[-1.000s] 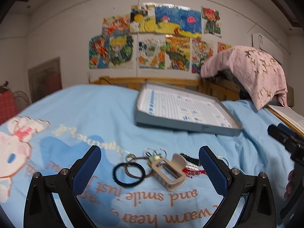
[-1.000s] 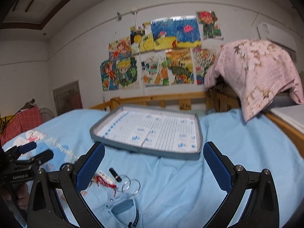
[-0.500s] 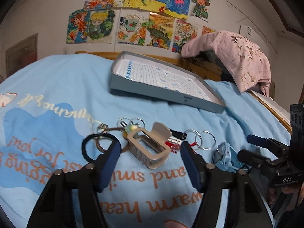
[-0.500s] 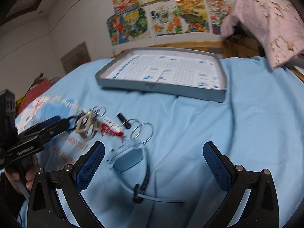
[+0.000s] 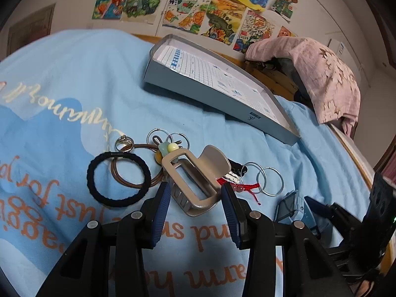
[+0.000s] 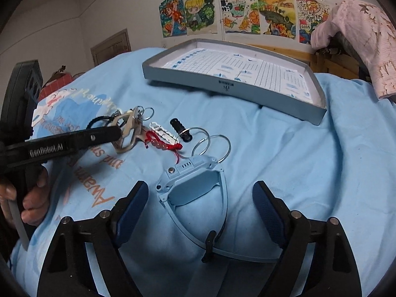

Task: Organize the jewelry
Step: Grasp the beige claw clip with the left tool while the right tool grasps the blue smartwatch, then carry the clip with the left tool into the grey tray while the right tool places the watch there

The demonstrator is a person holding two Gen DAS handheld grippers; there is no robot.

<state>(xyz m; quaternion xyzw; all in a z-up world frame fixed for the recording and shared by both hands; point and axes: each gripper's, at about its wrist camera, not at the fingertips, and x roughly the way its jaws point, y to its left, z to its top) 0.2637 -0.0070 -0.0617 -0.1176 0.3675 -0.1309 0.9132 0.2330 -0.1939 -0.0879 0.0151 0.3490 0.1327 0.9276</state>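
Jewelry lies in a loose heap on a blue printed bedsheet. My left gripper (image 5: 195, 190) points down at a beige hair claw (image 5: 193, 178). Its jaws are closing, with the claw's near end between the blue pads and no clear press on it. Left of the claw lie a black hair tie (image 5: 118, 179) and a small ring (image 5: 123, 141). My right gripper (image 6: 200, 186) is open and closing slowly over a light blue watch (image 6: 195, 185), which sits between its fingertips untouched. Beyond the watch are two hoop earrings (image 6: 212, 146) and a red bracelet (image 6: 163, 144). A grey tray (image 6: 222, 86) stands farther back.
A brown cord loop, thin rings, and small black and white clips lie among the heap. A pink cloth (image 5: 321, 74) hangs over something at the back right, by a wooden bed rail (image 5: 269, 79). A hand (image 6: 34, 198) holds the left gripper at the left.
Both grippers have tipped down and come closer to the heap. The left jaws have narrowed a lot around the hair claw. The right jaws have narrowed a little over the watch.
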